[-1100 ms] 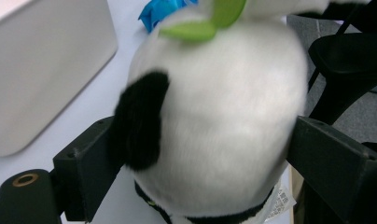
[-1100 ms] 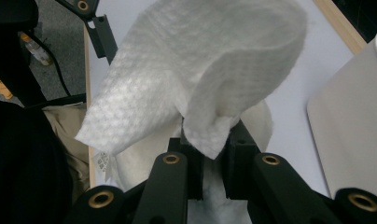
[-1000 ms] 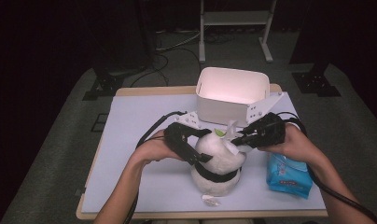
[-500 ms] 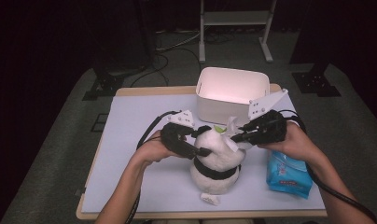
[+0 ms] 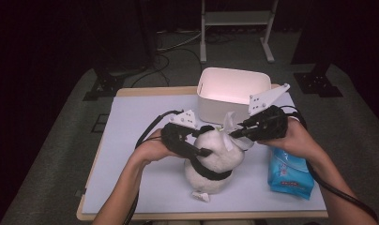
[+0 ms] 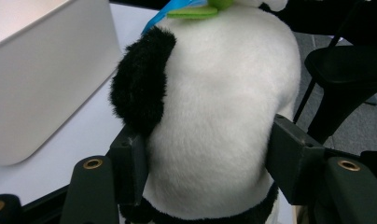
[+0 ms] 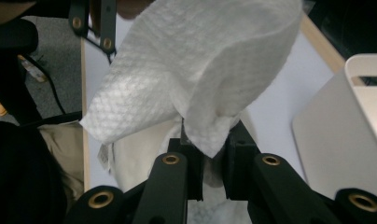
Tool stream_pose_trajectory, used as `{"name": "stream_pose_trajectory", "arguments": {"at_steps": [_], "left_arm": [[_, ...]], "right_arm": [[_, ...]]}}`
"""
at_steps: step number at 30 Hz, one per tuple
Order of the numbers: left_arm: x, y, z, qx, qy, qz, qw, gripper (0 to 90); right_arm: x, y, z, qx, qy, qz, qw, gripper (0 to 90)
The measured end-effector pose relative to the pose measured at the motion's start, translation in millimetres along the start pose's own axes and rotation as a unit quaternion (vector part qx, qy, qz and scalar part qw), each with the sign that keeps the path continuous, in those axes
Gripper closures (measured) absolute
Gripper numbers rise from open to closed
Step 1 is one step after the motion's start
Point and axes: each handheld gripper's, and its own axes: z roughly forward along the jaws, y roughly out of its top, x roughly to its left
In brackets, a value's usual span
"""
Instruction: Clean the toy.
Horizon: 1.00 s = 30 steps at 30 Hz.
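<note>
Half the plush panda [image 6: 214, 121] cut off | face hidden — wipe [image 7: 196, 70] covers

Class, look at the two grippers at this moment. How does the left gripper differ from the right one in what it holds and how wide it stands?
The left gripper clamps the plush panda toy by its body; the right gripper pinches a thin white wipe. The left gripper has just been closing and stands wide around the toy; the right gripper is nearly shut. The left comes at the toy from its side; the right is over its top. Both hold something.
</note>
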Motion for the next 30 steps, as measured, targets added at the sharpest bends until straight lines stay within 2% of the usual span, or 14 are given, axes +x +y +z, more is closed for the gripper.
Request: {"name": "stream_pose_trajectory", "arguments": {"at_steps": [3,6,13,18,23,26,30], "left_arm": [[-0.7,-0.4,2.1,-0.004,-0.004,-0.003,1.0000,37.5],[0.8,-3.1,2.4,-0.007,-0.006,-0.009,0.9999,37.5],[2.3,-5.4,7.5,-0.023,-0.010,-0.019,0.9995,37.1],[0.0,-0.8,10.8,-0.021,-0.014,-0.015,0.9996,37.0],[-0.7,2.5,12.5,-0.015,-0.014,-0.012,0.9997,36.8],[-0.8,0.4,12.1,-0.016,-0.017,-0.012,0.9997,36.5],[-1.5,0.2,16.4,-0.014,-0.017,-0.014,0.9997,31.2]], "right_arm": [[0.5,4.6,0.5,-0.001,-0.001,-0.004,1.0000,80.0],[0.2,1.5,5.4,0.021,-0.001,-0.006,0.9998,79.6],[-5.2,-15.6,2.4,0.039,0.001,0.020,0.9991,79.3],[-3.9,-7.0,-1.0,0.034,0.000,0.010,0.9994,79.3],[-2.1,4.5,3.9,0.035,0.001,-0.003,0.9994,79.0],[-2.2,3.5,5.7,0.034,0.006,-0.001,0.9994,79.0],[-0.2,-2.4,10.7,0.054,0.007,-0.001,0.9985,79.2]]}}
